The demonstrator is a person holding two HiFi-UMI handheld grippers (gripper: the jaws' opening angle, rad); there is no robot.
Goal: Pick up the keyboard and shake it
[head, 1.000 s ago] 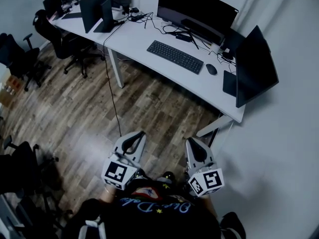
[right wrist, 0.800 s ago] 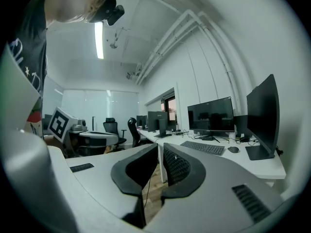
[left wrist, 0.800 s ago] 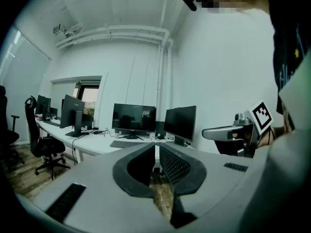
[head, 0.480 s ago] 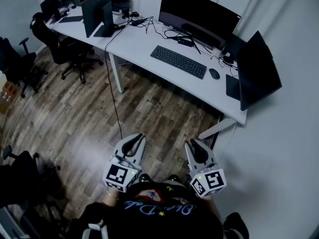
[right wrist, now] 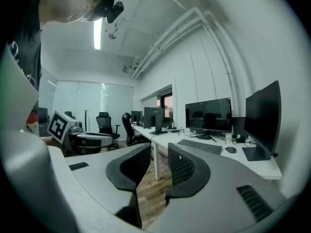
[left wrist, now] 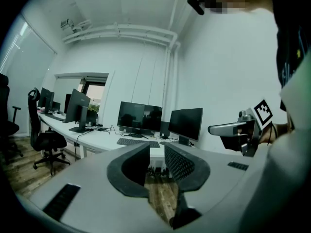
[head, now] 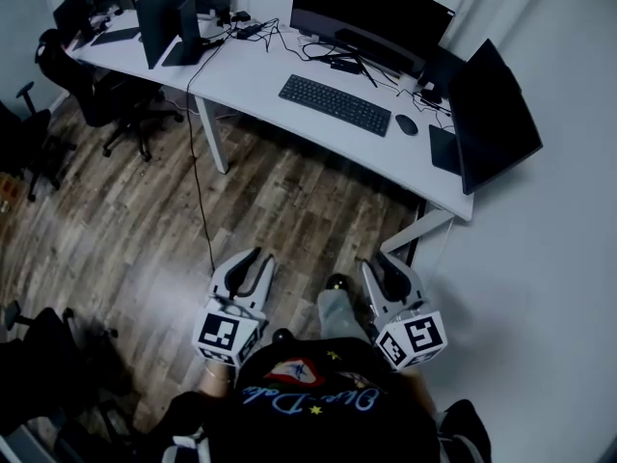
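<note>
A black keyboard (head: 335, 104) lies on the white desk (head: 280, 80) in front of a wide dark monitor (head: 371, 17), far ahead of both grippers. In the gripper views the keyboard (left wrist: 137, 142) (right wrist: 199, 146) shows small beyond the jaws. My left gripper (head: 253, 258) and right gripper (head: 386, 263) are held close to the body above the wooden floor. On both, the jaws are opening, with a clear gap and nothing between them (left wrist: 156, 147) (right wrist: 159, 147).
A black mouse (head: 406, 124) sits right of the keyboard, then a second dark screen (head: 492, 123) at the desk's right end. Cables trail behind the monitor. Office chairs (head: 106, 95) and more monitors (head: 169, 13) stand at the left. A white wall runs along the right.
Both grippers' jaws have parted from closed to a visible gap. A grey-trousered leg has stepped forward between the grippers, and the view has shifted slightly.
</note>
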